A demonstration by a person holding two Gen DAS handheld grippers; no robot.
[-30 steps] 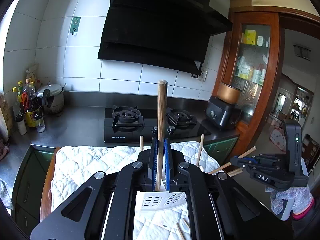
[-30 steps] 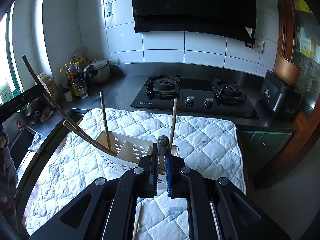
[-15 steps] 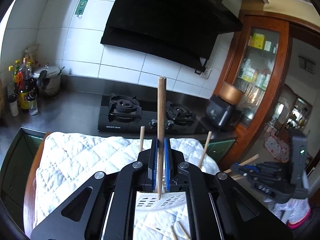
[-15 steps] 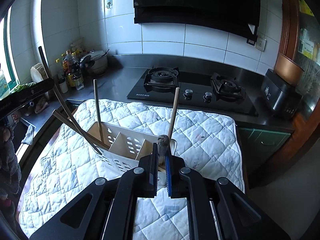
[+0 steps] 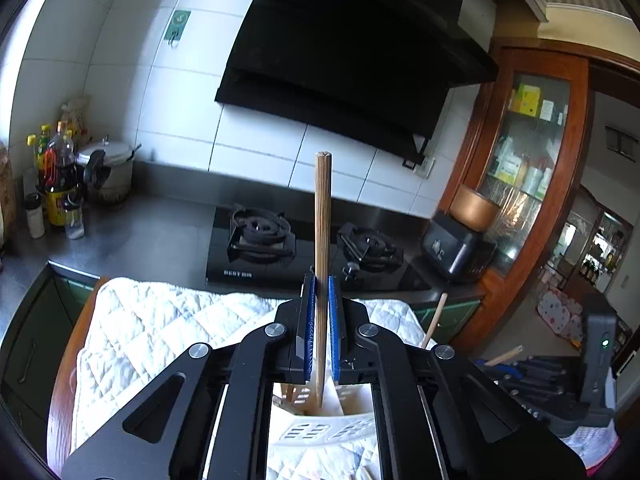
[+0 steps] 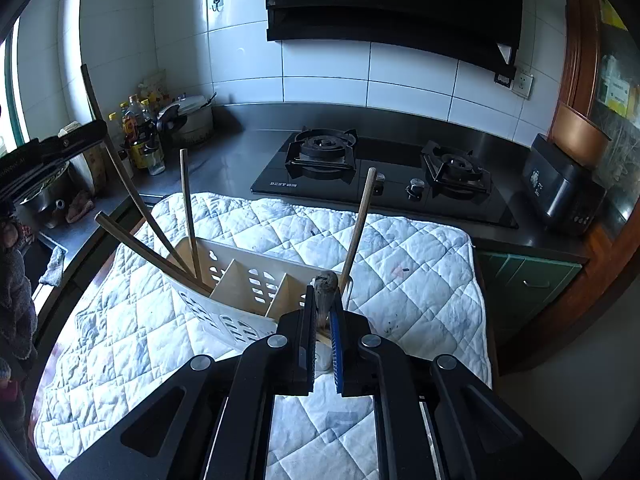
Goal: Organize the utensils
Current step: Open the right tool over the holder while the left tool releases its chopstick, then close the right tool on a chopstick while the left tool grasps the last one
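We see the left gripper (image 5: 320, 322) clamped tight on a wooden chopstick (image 5: 322, 240), which stands near upright between the blue pads, blunt end at 12 o'clock, tip dipping into the white slotted utensil caddy (image 5: 316, 432) just under the jaws. In the right wrist view the right gripper (image 6: 322, 322) is pinched on a utensil with a grey, worn end (image 6: 325, 285), what it is we cannot tell; it sits over the rightmost compartment of the caddy (image 6: 224, 312). The caddy lies on a white quilted mat (image 6: 416, 264), tilted. A light wooden stick (image 6: 359, 222) leans out of the right compartment toward 1 o'clock. The left compartment, at 10 o'clock from the right gripper, holds a pale stick (image 6: 188, 208) and two darker chopsticks (image 6: 136, 240) leaning toward 10 o'clock; the upper one runs up into the left gripper at the frame's left edge. Black gas hob (image 6: 380, 172) behind the mat at 12 o'clock, bottles (image 6: 138, 136) at 10 o'clock, black appliance (image 6: 560, 188) at 2 o'clock.
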